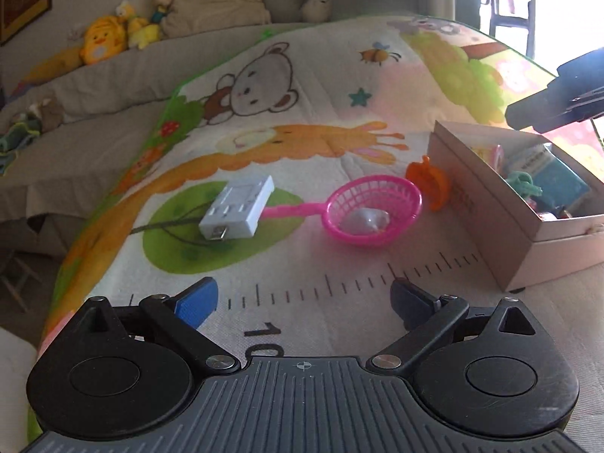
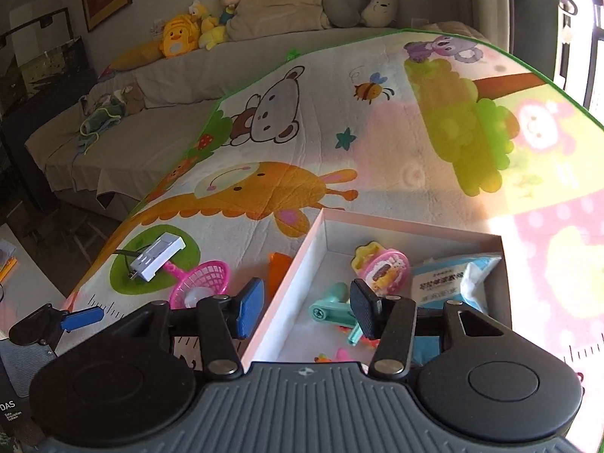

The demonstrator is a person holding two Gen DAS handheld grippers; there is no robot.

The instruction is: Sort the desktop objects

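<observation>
Ribbed grey plastic fills the bottom of both views, with black round pivots and black link arms leading to the fingers. At the lower middle of the left wrist view the left gripper [image 1: 304,304] stands wide apart with nothing between its jaws; one pad is textured blue rubber, the other looks dark in shadow. Beneath it the quilted play mat [image 1: 309,87] carries printed ruler ticks and the digits "10", along with a cartoon bear, a giraffe, a bee and a star.

At centre left lies a white rectangular power strip [image 1: 238,212] with a thin dark cord. It rests on the handle of a pink plastic lattice scoop [image 1: 372,209], which holds a pale rounded lump. Just right of the scoop an orange plastic clip [image 1: 430,183] sits against the wall of a pale pink cardboard box [image 1: 487,204].

In the right wrist view the right gripper [image 2: 305,311] hangs parted and empty over the box's near left wall, one pad outside and one above the interior. Inside the white-lined box are a teal plastic tool [image 2: 328,307], a pink and yellow toy [image 2: 383,268] and a blue-and-white tissue pack [image 2: 458,275] whose print is too small to read. At the lower left edge a dark panel reads "DAS".
</observation>
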